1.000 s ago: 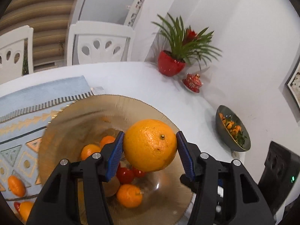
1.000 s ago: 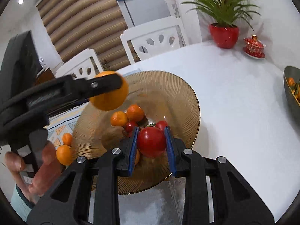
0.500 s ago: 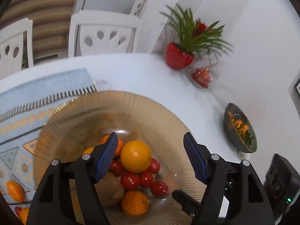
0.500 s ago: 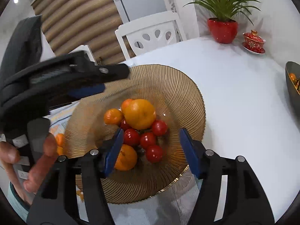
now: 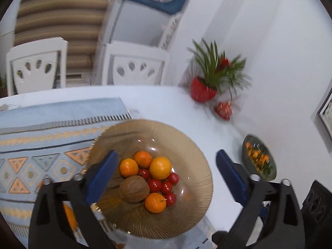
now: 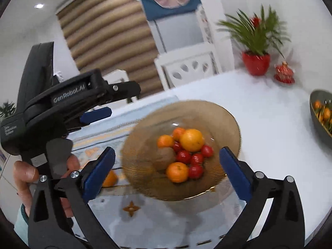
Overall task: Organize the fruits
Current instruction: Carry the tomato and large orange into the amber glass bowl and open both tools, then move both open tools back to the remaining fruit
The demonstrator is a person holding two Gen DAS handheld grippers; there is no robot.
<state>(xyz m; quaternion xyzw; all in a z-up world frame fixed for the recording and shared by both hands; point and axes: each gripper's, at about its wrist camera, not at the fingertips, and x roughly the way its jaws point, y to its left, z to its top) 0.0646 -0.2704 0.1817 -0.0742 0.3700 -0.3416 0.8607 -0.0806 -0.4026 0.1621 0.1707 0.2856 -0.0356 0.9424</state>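
Both hand-held grippers, left (image 5: 165, 173) and right (image 6: 167, 171), are spread empty above the ribbed amber glass bowl (image 5: 193, 151); a stray orange mandarin (image 6: 110, 178) is left on the table's near-left mat, nearer the left one.

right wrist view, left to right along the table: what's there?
Left tool → loose orange on the mat → gold bowl → red pot → red lidded cup → grey bowl.
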